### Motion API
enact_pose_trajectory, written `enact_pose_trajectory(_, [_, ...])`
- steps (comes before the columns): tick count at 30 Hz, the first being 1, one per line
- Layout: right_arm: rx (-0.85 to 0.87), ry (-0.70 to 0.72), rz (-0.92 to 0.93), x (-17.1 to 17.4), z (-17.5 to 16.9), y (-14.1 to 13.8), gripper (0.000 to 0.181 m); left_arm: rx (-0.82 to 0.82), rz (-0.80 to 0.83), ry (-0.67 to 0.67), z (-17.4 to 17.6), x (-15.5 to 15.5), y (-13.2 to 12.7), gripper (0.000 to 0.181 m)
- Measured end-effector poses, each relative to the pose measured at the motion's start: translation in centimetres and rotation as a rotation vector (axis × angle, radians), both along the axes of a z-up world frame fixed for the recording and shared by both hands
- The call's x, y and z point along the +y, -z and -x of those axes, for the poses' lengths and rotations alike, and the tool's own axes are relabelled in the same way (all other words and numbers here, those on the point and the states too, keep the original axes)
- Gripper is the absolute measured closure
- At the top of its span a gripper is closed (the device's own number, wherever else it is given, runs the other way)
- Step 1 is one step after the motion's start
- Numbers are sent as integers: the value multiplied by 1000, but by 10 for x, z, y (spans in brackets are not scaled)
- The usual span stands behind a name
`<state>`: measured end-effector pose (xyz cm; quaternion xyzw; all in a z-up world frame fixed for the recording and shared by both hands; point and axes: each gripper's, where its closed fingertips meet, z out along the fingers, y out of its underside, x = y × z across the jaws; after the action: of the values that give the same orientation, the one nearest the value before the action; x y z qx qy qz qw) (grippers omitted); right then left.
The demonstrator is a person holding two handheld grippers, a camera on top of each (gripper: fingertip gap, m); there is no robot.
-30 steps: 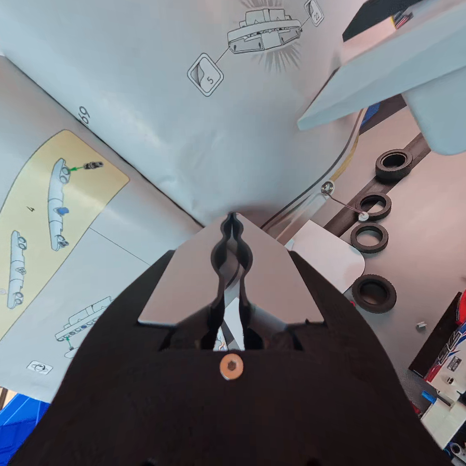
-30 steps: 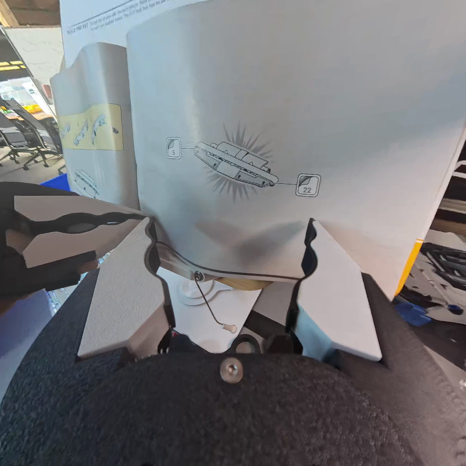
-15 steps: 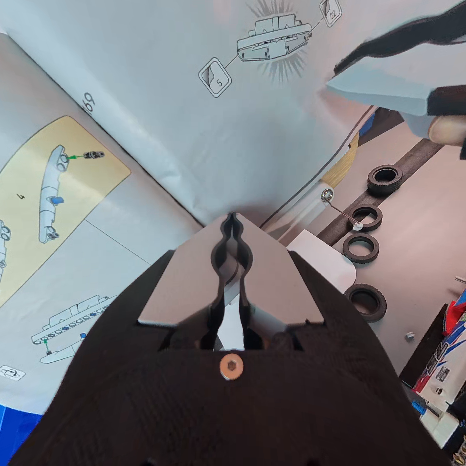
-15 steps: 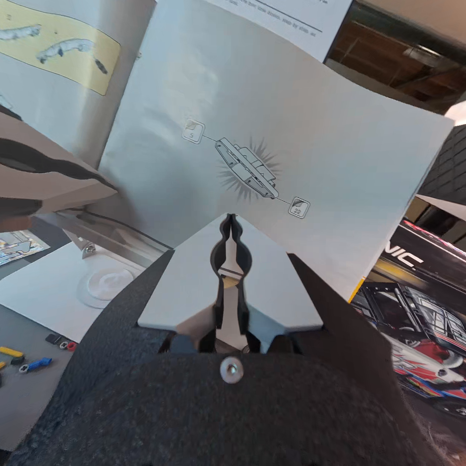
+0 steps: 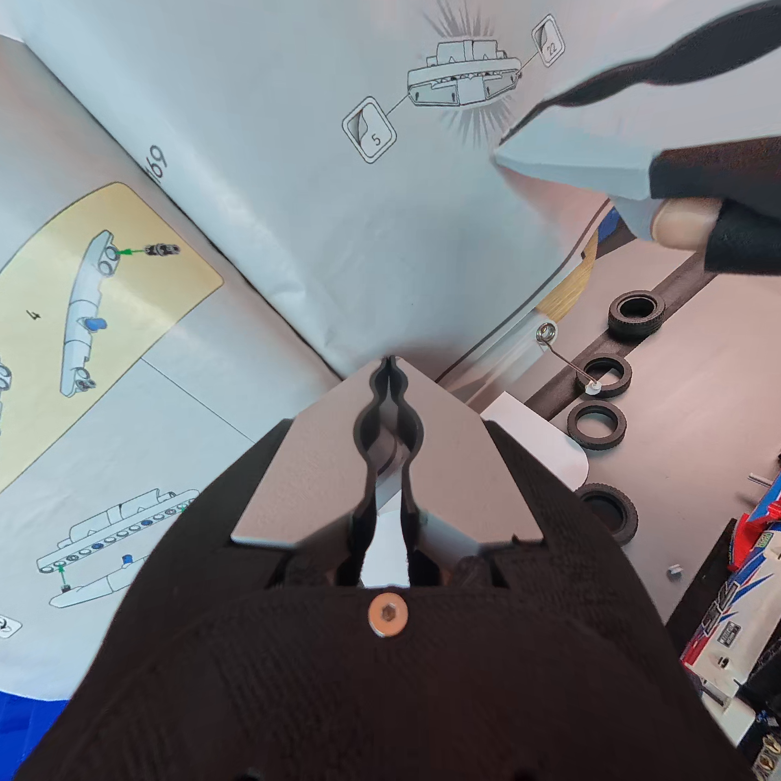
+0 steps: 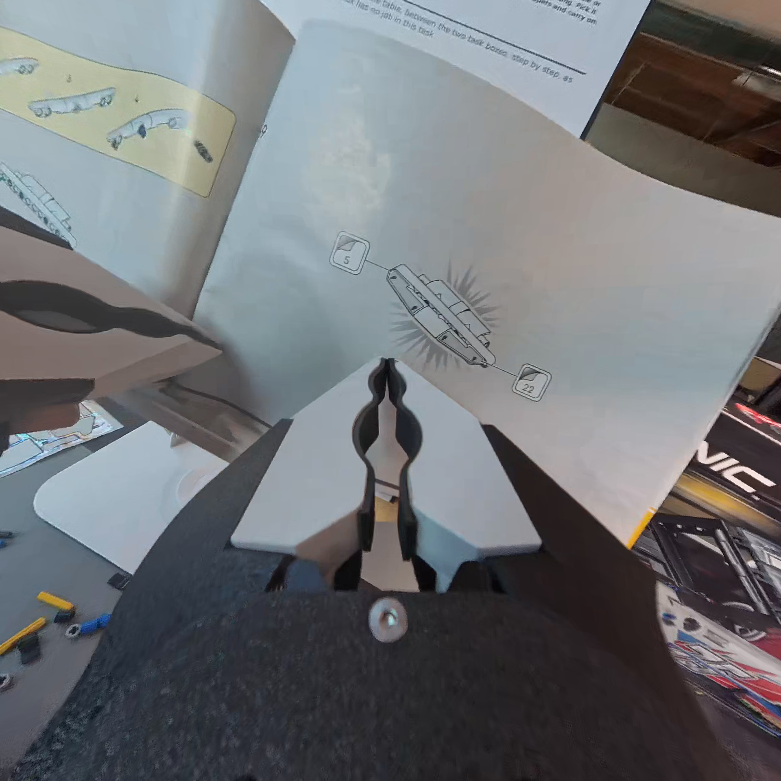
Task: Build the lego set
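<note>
Right hand-held gripper [image 6: 388,360] now closed (earlier open) on the booklet page [image 6: 528,211]

Instruction booklet [image 6: 486,203] directly ahead, blocking.

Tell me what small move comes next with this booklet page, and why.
Probably carry the right gripper leftward to lay the raised page over onto the left side. Both grippers look shut, the left gripper at the booklet's fold, and the page stands curled, not flat.
</note>
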<state>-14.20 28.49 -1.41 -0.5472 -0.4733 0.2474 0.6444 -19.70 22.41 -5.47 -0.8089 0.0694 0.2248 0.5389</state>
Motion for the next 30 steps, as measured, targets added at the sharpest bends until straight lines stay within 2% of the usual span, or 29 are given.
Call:
enact_pose_trajectory(2, [26, 11, 13, 1, -5, 1, 181, 0, -2, 4, 0, 0, 0, 181])
enact_pose_trajectory(3, [61, 34, 20, 7, -9, -3, 161, 0, -4, 5, 0, 0, 0, 181])
enact_pose_trajectory(6, [107, 18, 131, 25, -8, -8, 84, 0, -6, 4, 0, 0, 0, 181])
enact_pose_trajectory(8, [62, -61, 243, 21, 7, 0, 72, 2, -8, 0, 0, 1, 0, 181])
enact_pose_trajectory(10, [23, 3, 125, 23, 5, -3, 100, -1, -15, -5, 0, 1, -1, 181])
enact_pose_trajectory(12, [-7, 23, 30, 13, 3, -6, 157, -14, -13, -5, 0, 1, 0, 181])
enact_pose_trajectory(14, [-40, -17, -2, -1, 9, 1, 181, -14, -15, -3, 0, 1, 0, 181])
enact_pose_trajectory(16, [-38, -36, 19, -3, 10, 5, 181, -13, -14, -3, 0, 0, 0, 181])
enact_pose_trajectory(17, [-6, -32, 38, -1, 7, 2, 176, -16, -15, 0, -1, -1, 0, 181])
enact_pose_trajectory(18, [35, -3, 56, 7, 2, -3, 155, -18, -16, 2, -1, -1, -1, 181])
enact_pose_trajectory(20, [56, 19, 109, 19, -1, -6, 149, -17, -18, 5, -1, -1, -1, 181])
enact_pose_trajectory(23, [34, -52, 149, 14, 6, -2, 140, -22, -26, 5, 0, 0, -1, 181])
enact_pose_trajectory(24, [0, -71, 127, 8, 8, 2, 164, -23, -28, 5, 0, 0, -1, 181])
enact_pose_trajectory(25, [-18, -68, 91, 4, 9, 4, 174, -24, -29, 6, 0, 0, 0, 181])
enact_pose_trajectory(27, [-8, -58, 16, -6, 8, 0, 181, -31, -35, 14, -1, -1, -1, 181])
enact_pose_trajectory(29, [28, -68, -28, -16, 6, -6, 181, -84, -69, 58, -6, -4, -6, 180])
enact_pose_trajectory(30, [42, -81, -52, -23, 6, -8, 181, -143, -101, 98, -12, -6, -12, 171])
